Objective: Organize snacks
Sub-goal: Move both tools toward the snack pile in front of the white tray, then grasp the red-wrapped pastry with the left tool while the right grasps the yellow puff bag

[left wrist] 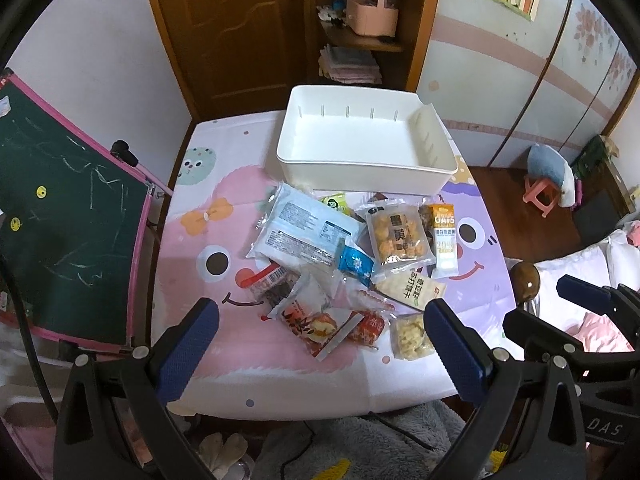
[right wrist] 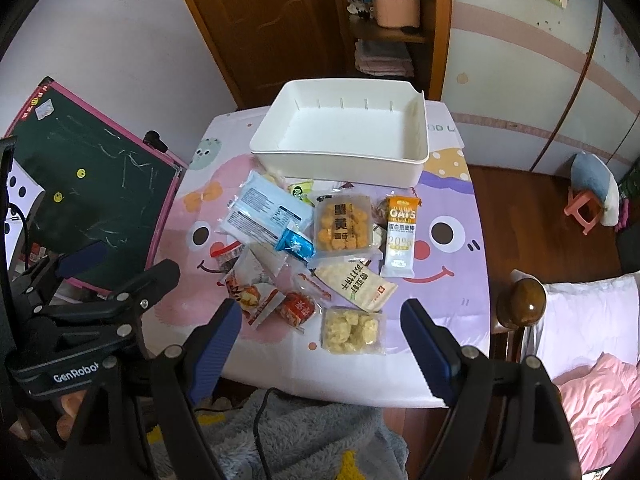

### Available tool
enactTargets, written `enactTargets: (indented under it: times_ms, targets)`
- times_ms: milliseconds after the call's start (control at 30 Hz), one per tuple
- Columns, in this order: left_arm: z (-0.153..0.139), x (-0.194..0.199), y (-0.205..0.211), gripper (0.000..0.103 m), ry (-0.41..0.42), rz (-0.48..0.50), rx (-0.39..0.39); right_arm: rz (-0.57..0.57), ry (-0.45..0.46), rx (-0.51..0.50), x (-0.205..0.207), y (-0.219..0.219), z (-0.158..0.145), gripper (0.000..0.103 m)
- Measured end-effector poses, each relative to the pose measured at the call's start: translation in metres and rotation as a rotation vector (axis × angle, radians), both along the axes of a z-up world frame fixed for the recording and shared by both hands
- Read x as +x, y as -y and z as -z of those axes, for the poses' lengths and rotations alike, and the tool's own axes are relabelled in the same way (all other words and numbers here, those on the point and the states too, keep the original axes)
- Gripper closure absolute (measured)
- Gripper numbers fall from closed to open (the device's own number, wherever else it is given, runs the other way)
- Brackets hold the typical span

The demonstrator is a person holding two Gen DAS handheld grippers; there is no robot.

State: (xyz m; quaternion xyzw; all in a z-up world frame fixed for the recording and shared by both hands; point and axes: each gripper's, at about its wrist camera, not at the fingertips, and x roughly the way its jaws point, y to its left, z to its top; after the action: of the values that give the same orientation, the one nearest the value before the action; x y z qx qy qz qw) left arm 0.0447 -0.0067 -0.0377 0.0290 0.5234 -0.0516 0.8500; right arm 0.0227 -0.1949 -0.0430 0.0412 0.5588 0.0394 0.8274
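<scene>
Snacks lie heaped on the bench just in front of an empty white bin; left tongs and right tongs hover open, holding nothing.

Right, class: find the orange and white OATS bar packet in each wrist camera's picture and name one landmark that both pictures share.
Left wrist view: the OATS bar packet lies right of centre, at the right edge of the snack pile, below the white tray's right corner.
Right wrist view: the OATS bar packet lies right of centre, below the tray's near right corner.
Shared landmark: the white tray behind the pile.
</scene>
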Motion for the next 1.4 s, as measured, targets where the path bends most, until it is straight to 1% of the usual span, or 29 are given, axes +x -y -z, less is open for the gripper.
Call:
enactTargets:
  times_ms: [167, 333, 500, 567, 700, 767, 800, 967, 1133, 1200, 1267, 1367, 1400]
  targets:
    - [0.010, 0.012, 0.002, 0.001, -0.032, 0.021, -0.001, 0.019, -0.015, -0.023, 0.008, 0.002, 0.010, 0.021]
    - [0.021, 0.024, -0.001, 0.001, -0.057, 0.041, -0.001, 0.041, -0.044, -0.023, 0.020, 0.006, 0.021, 0.022]
    - [0.036, 0.033, -0.007, 0.001, -0.039, 0.058, 0.007, 0.069, -0.075, -0.028, 0.030, 0.009, 0.043, 0.022]
    - [0.046, 0.036, -0.012, 0.001, -0.036, 0.058, 0.012, 0.083, -0.093, -0.023, 0.033, 0.012, 0.057, 0.022]
    - [0.070, 0.045, -0.027, 0.001, -0.076, 0.057, 0.017, 0.110, -0.118, -0.019, 0.033, 0.017, 0.079, 0.022]
    - [0.084, 0.049, -0.036, 0.001, -0.099, 0.058, 0.023, 0.128, -0.129, -0.012, 0.032, 0.022, 0.091, 0.028]
    - [0.092, 0.050, -0.041, 0.001, -0.116, 0.060, 0.023, 0.131, -0.134, -0.009, 0.030, 0.024, 0.099, 0.029]
    - [0.129, 0.052, -0.066, 0.002, -0.182, 0.061, -0.040, 0.166, -0.202, -0.012, 0.026, 0.031, 0.136, 0.031]
    - [0.162, 0.052, -0.081, 0.002, -0.265, 0.038, -0.133, 0.156, -0.264, -0.022, 0.020, 0.028, 0.173, 0.031]
    - [0.174, 0.051, -0.082, 0.002, -0.319, 0.015, -0.183, 0.140, -0.268, -0.021, 0.017, 0.025, 0.183, 0.031]
    - [0.187, 0.050, -0.082, 0.002, -0.370, -0.012, -0.231, 0.116, -0.253, -0.015, 0.014, 0.023, 0.185, 0.031]
    - [0.206, 0.053, -0.076, 0.002, -0.440, -0.053, -0.287, 0.093, -0.247, -0.035, 0.012, 0.023, 0.193, 0.031]
    - [0.210, 0.054, -0.074, 0.002, -0.452, -0.068, -0.294, 0.090, -0.248, -0.039, 0.011, 0.024, 0.195, 0.031]
